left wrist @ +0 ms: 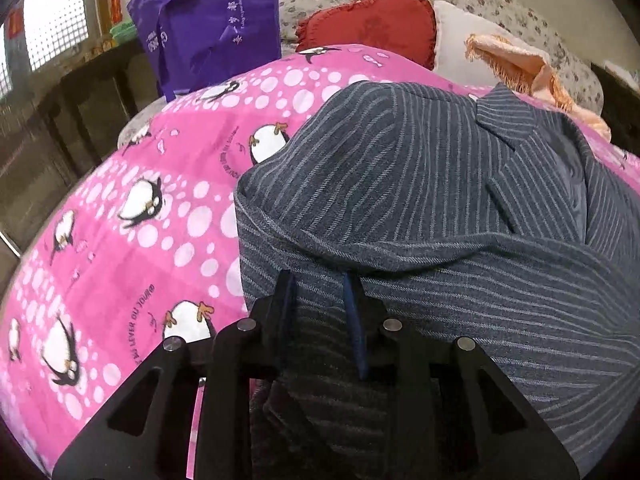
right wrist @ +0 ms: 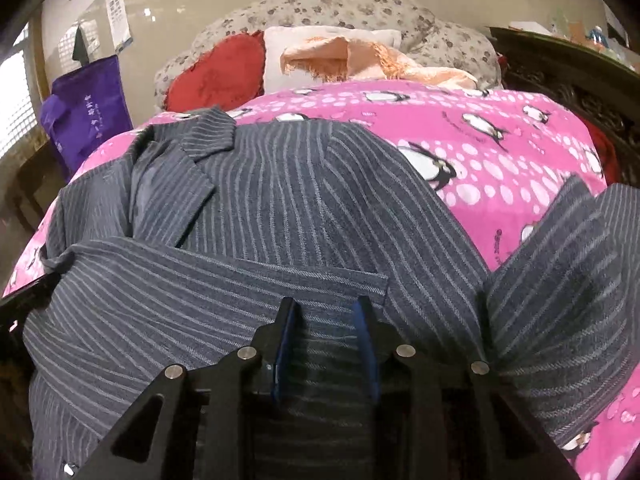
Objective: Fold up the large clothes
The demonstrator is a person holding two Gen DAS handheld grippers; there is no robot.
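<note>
**Striped jacket spread on the pink bed, both grippers down at its near edge**

Here we are over the bed, and the grey pinstriped jacket (right wrist: pixel 280 184) lies across the pink penguin-print bedspread (right wrist: pixel 520 140), collar toward the far end, lapels showing at the far left in the right wrist view. One sleeve is folded across the body, its cuff edge lying just beyond the right gripper (right wrist: pixel 326 308). That gripper's jaws stand at a narrow gap, blue pads facing each other with striped cloth showing between them; whether the pads actually pinch the fabric cannot be told. Off to the right, another sleeve or flap of the jacket sticks out over the bedspread.

Over to the left wrist view: the left gripper (left wrist: pixel 320 280) is at a narrow gap too, poised over the jacket's near left part, just by a raised fold of cloth. Again, a grip cannot be confirmed.

At the far end, a red cushion (right wrist: pixel 218 76), a white pillow (right wrist: pixel 280 52) with a peach fringed cloth (right wrist: pixel 360 60) on it, and a floral quilt (right wrist: pixel 340 8) behind. A purple bag (left wrist: pixel 208 20) hangs at far left.
</note>
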